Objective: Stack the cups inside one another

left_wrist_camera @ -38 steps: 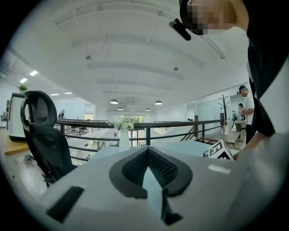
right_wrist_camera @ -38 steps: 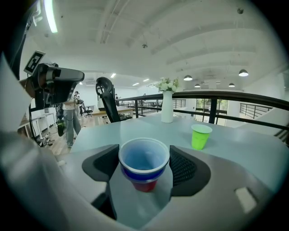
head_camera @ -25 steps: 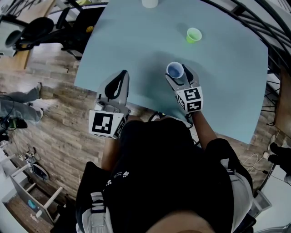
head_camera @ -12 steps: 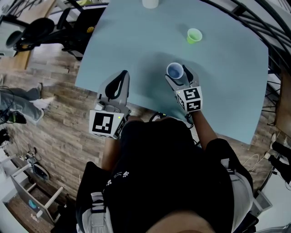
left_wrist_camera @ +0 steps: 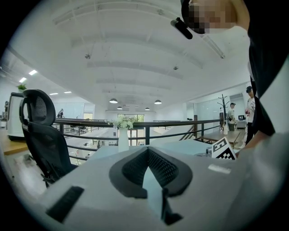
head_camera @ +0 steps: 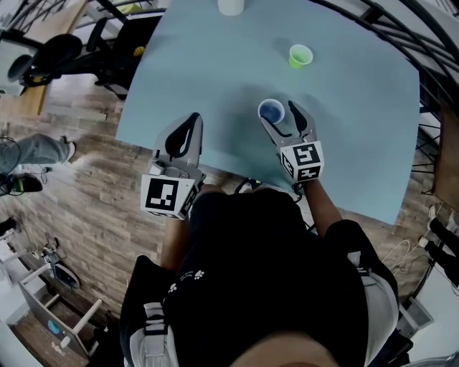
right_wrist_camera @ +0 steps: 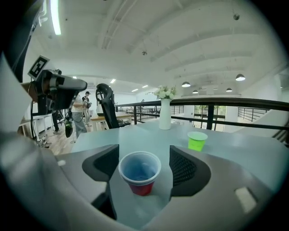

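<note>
A blue cup nested in a red cup (head_camera: 271,112) (right_wrist_camera: 140,173) stands on the pale blue table (head_camera: 344,143). My right gripper (head_camera: 280,116) (right_wrist_camera: 144,151) is open around it, one jaw on each side, with a small gap on the right side. A green cup (head_camera: 300,55) (right_wrist_camera: 197,140) stands alone farther out, to the right. My left gripper (head_camera: 190,118) (left_wrist_camera: 146,151) hovers at the table's near left edge, shut with nothing in it.
A white vase (head_camera: 231,6) (right_wrist_camera: 165,115) with flowers stands at the table's far edge. A black office chair (head_camera: 57,50) (left_wrist_camera: 43,135) sits off the table's left side over the wood floor. A dark railing (head_camera: 401,29) runs behind the table.
The head view has shifted a little. The cup and both grippers keep about the same places. A person at the far left has walked partly out of view.
</note>
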Available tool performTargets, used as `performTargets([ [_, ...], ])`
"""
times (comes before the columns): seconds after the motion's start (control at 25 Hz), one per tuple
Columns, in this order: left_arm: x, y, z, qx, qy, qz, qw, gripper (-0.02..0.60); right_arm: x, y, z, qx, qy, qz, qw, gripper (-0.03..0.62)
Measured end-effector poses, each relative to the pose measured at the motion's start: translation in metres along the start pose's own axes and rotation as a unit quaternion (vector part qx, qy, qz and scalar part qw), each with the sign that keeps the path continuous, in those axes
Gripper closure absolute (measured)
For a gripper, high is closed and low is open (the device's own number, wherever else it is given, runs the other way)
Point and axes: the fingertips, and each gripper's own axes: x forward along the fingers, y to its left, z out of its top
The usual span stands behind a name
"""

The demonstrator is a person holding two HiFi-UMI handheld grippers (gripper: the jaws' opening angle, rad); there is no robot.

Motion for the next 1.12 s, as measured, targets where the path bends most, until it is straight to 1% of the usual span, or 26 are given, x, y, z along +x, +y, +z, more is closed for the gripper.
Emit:
performTargets([
  [0.04, 0.002, -0.002, 0.0, 0.0, -0.001, -0.003, 1.0, 0.592, -0.004, -0.003, 0.005, 0.006, -0.009, -0.005, 1.0, 0.237],
  [0.08, 0.004, -0.005, 0.0, 0.0, -0.002, -0.007, 1.0, 0.592, -0.009, -0.007, 0.009, 0.012, -0.019, -0.012, 1.0, 0.258],
  [0.24, 0.013, -0.017, 0.0, -0.001, 0.001, -0.026, 0.9996, 0.592, -0.027, -0.023, 0.025, 0.032, -0.055, -0.042, 0.997, 0.368],
  [0.36, 0.021, -0.025, 0.0, 0.001, 0.0, -0.041, 0.9992, 0.592, -0.039, -0.033, 0.03, 0.04, -0.071, -0.059, 0.995, 0.39],
  [0.48, 0.03, -0.034, 0.0, 0.003, 0.0, -0.054, 0.9986, 0.592, -0.048, -0.048, 0.03, 0.049, -0.081, -0.079, 0.992, 0.427],
  [0.68, 0.041, -0.043, 0.0, 0.01, -0.003, -0.063, 0.9979, 0.592, -0.047, -0.077, 0.027, 0.066, -0.084, -0.102, 0.989, 0.428],
  [0.88, 0.048, -0.048, 0.001, 0.013, 0.004, -0.056, 0.9983, 0.592, -0.034, -0.109, 0.025, 0.083, -0.088, -0.112, 0.986, 0.427],
  [1.12, 0.056, -0.052, 0.009, 0.008, 0.01, -0.048, 0.9988, 0.592, -0.012, -0.141, 0.03, 0.083, -0.086, -0.118, 0.986, 0.398],
])
